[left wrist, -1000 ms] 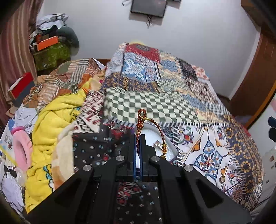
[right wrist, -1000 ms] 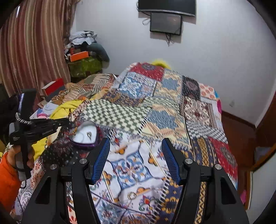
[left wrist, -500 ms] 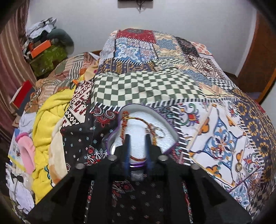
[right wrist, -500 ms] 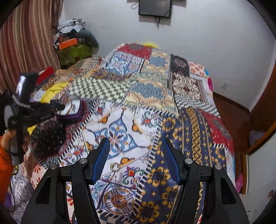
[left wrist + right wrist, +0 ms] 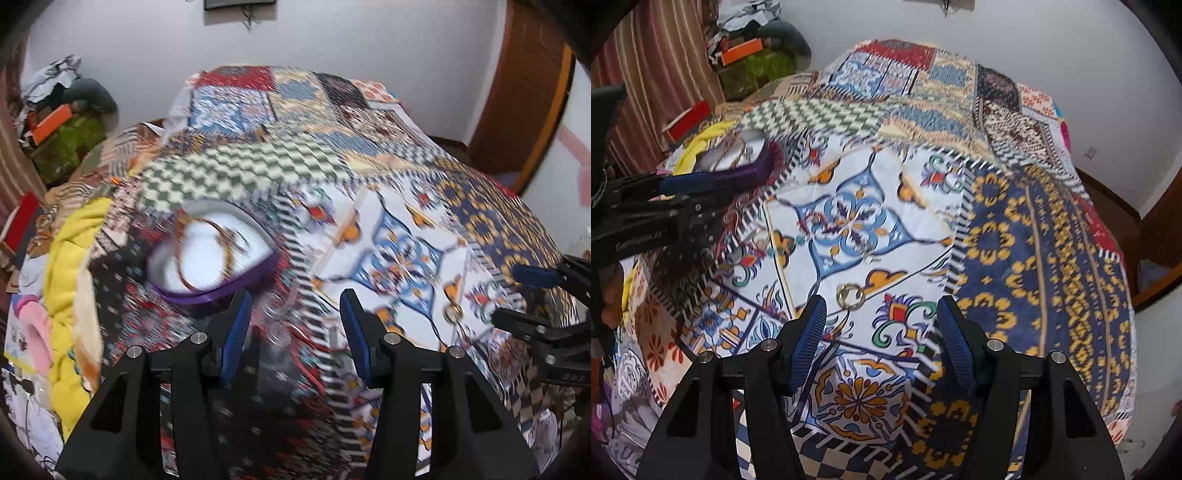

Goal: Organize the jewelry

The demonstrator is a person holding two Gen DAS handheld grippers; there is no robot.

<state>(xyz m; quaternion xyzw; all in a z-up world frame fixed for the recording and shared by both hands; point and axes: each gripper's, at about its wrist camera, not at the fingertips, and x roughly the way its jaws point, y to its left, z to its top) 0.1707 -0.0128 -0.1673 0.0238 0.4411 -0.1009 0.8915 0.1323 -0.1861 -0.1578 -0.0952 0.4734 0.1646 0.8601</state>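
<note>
Jewelry is lying just ahead of the right hand-held gripper [image 5: 882, 332], whose jaws are standing apart with nothing between them: a gold ring [image 5: 850, 295] on the bed quilt [image 5: 1034, 258]. It is looking small, hard and slippery, so pinching across its band seems safest. The left hand-held gripper [image 5: 291, 317] is also gaping beside the heart-shaped box [image 5: 214, 254], where a cord bracelet [image 5: 207, 240] is resting.

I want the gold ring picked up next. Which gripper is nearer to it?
Right. The right gripper hangs open just short of the gold ring on the bedspread. The left gripper sits farther off, by the heart-shaped box.
</note>
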